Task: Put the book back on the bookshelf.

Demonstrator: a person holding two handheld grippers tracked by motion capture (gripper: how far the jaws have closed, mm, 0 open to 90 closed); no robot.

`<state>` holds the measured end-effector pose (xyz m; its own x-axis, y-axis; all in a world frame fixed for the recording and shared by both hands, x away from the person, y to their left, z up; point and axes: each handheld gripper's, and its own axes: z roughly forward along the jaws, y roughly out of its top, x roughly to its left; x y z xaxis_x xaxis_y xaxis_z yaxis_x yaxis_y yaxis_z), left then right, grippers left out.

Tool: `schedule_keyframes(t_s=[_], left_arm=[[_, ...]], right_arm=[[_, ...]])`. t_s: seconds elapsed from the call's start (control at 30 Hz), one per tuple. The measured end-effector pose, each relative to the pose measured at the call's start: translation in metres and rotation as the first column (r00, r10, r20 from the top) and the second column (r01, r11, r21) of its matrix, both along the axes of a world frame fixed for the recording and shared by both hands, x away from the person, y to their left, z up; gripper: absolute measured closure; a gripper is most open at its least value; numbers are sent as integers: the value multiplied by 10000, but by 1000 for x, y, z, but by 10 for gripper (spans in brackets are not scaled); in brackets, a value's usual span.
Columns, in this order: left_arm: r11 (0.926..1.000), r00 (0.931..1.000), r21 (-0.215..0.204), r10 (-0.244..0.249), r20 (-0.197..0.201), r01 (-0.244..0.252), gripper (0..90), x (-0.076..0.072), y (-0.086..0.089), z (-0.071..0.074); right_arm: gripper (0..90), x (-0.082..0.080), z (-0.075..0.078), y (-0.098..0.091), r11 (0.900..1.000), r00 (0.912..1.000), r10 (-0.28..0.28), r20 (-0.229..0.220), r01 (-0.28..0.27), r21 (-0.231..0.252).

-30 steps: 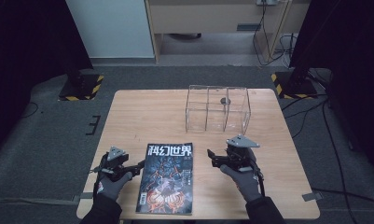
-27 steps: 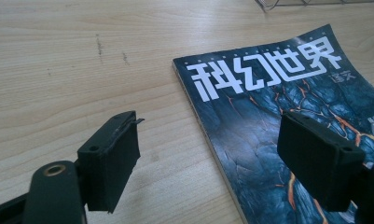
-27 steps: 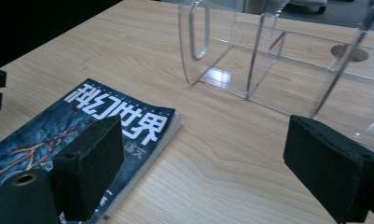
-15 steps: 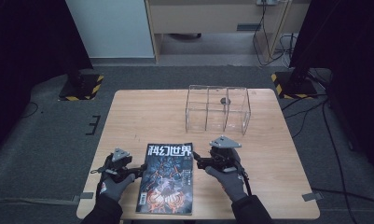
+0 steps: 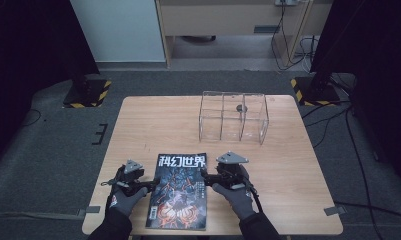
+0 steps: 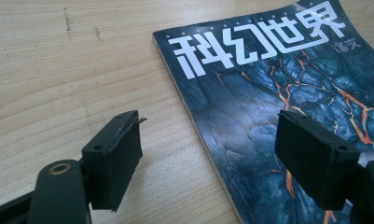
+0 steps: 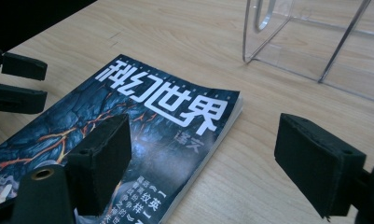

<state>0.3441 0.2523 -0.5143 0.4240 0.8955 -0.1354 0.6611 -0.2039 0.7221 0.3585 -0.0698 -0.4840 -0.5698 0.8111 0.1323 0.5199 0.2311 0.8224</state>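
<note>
A dark magazine (image 5: pixel 180 192) with white Chinese title letters and an orange-veined cover lies flat near the table's front edge. My left gripper (image 5: pixel 150 184) stands open at its left edge; in the left gripper view (image 6: pixel 210 126) one jaw hangs over bare wood, the other over the cover (image 6: pixel 278 70). My right gripper (image 5: pixel 204 175) is open at the magazine's right edge. Its jaws (image 7: pixel 208 135) have just been closing a little and straddle the edge of the magazine (image 7: pixel 142 112) without pressing on it. The left gripper (image 7: pixel 17 88) shows at far left in the right gripper view.
A clear acrylic box (image 5: pixel 233 117) with dividers stands at the back right of the wooden table (image 5: pixel 153 125); its corner (image 7: pixel 315 37) is close beyond the right gripper. Yellow-and-black stand bases (image 5: pixel 88 92) sit on the floor at both far corners.
The right gripper has moved left and down to the magazine's right edge. The left gripper has hardly moved.
</note>
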Motion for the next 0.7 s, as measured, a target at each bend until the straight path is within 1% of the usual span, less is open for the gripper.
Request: schedule_keyframes(t_s=[0.27,0.47,0.57,0.7], left_arm=[[9993,9995,277,-231,-216,237,222,1,-5,-5],[9988,9991,354,-314,-277,324,226,1,-7,-6],[9987,9988,356,-357,-340,369,231,1,-9,-7],[9978,9981,474,-440,-422,459,238,1,-11,-8]], right_arm=[[195,-4,-16,9,9998,9985,186,-515,-189,-46],[200,-7,-27,17,9993,9971,304,-703,-318,-196],[204,-8,-33,21,9987,9953,401,-878,-427,-285],[210,-9,-39,26,9980,9931,504,-1060,-542,-335]])
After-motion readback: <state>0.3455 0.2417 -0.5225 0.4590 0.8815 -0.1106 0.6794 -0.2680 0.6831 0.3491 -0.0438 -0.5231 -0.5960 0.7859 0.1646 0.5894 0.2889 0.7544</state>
